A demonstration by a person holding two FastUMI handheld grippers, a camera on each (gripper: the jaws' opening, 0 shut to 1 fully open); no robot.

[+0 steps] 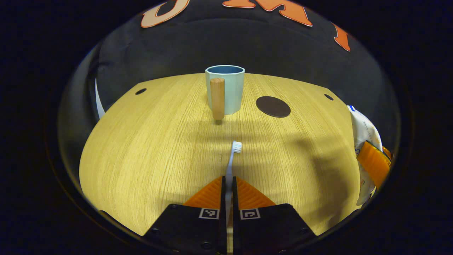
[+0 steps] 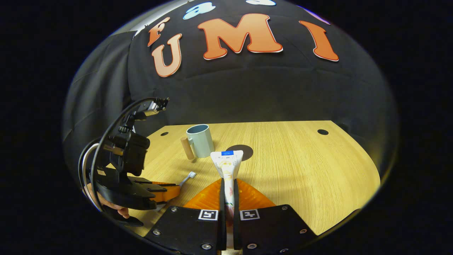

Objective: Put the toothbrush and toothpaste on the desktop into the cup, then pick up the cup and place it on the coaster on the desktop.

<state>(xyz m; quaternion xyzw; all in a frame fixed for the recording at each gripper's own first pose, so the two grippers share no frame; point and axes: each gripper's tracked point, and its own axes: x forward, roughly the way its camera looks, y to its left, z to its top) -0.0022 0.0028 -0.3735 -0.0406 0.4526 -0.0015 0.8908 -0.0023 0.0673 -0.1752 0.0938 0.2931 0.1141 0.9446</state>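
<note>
left gripper view: the left hand-held gripper (image 1: 229,184), at the bottom centre of the frame, is closed on the handle of the toothbrush (image 1: 231,161), whose bristled head points up the frame toward the cup (image 1: 226,88); the cup stands upright at upper centre on the wooden desk (image 1: 141,159), its cylindrical wooden handle facing the camera, with the dark round coaster (image 1: 273,106) just to its right. the toothpaste (image 1: 364,141) shows at the right edge. right gripper view: the right hand-held gripper (image 2: 229,193), at bottom centre, is clamped on the toothpaste tube, flat crimped end up, with cup and coaster beyond it at mid-frame. likely risks: the long brush may catch the rim and tip the light cup, or both grippers may crowd the narrow mouth together. the desk is pale wood grain, with black cloth walls behind.
</note>
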